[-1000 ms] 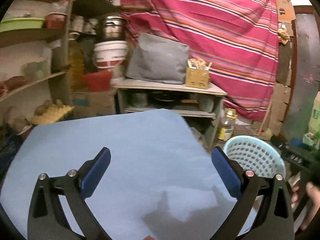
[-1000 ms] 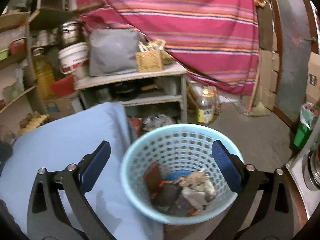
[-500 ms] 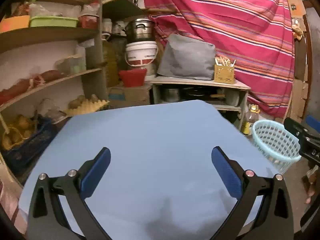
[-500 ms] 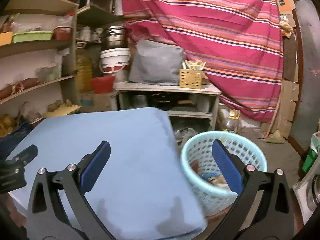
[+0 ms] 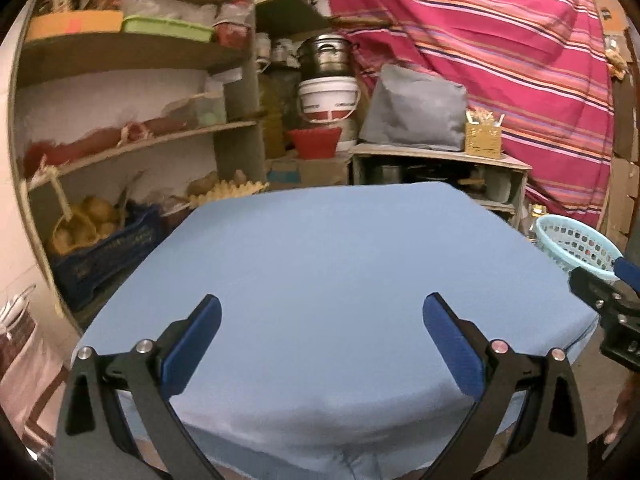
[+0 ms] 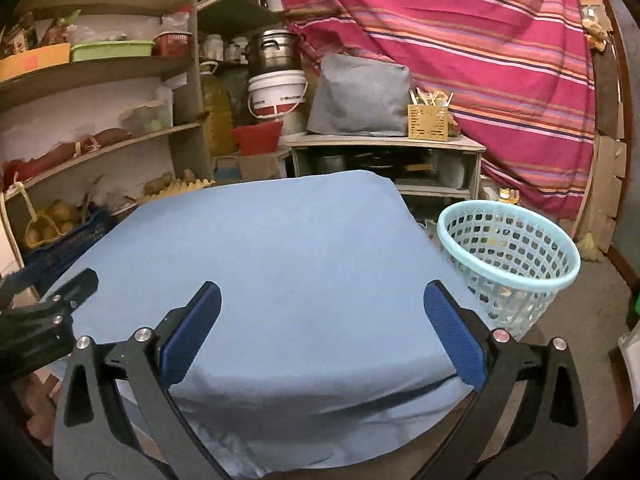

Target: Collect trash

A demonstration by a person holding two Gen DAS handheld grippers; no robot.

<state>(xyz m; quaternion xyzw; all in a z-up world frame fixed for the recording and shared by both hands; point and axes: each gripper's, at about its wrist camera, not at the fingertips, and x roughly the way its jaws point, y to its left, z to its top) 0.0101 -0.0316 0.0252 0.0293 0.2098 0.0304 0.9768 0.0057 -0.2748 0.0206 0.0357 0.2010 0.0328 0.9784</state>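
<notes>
The left hand-held gripper [image 5: 322, 336] is held low over the near part of a table [image 5: 340, 248] covered in a light blue cloth, its two blue-padded fingers [image 5: 192, 344] spread wide with nothing between them. The right hand-held gripper [image 6: 322, 334] is likewise spread wide and empty, held over the near right part of the same table [image 6: 280, 248]. Each gripper is partly seen by the other's camera: the right one [image 5: 608, 304] at the right edge of the left view, the left one [image 6: 44, 320] at the left edge of the right view.

A pale blue perforated plastic basket [image 6: 512, 268] is set on the floor just beside the table's right side. Only faint shapes can be made out through its holes, so its contents cannot be told. In the left view, only its rim and upper wall [image 5: 576, 246] are seen past the table's right edge.

Behind the table, wooden shelves [image 6: 100, 68] are stacked with containers and food. A white bucket [image 6: 278, 96] with a metal pot [image 6: 274, 50] on top, a red tub [image 6: 256, 138], a grey cloth-covered bundle [image 6: 360, 98] and a yellow utensil holder [image 6: 428, 122] are seen on and around a low cabinet [image 6: 384, 160]. A pink striped cloth [image 6: 460, 40] is hung across the back wall.
</notes>
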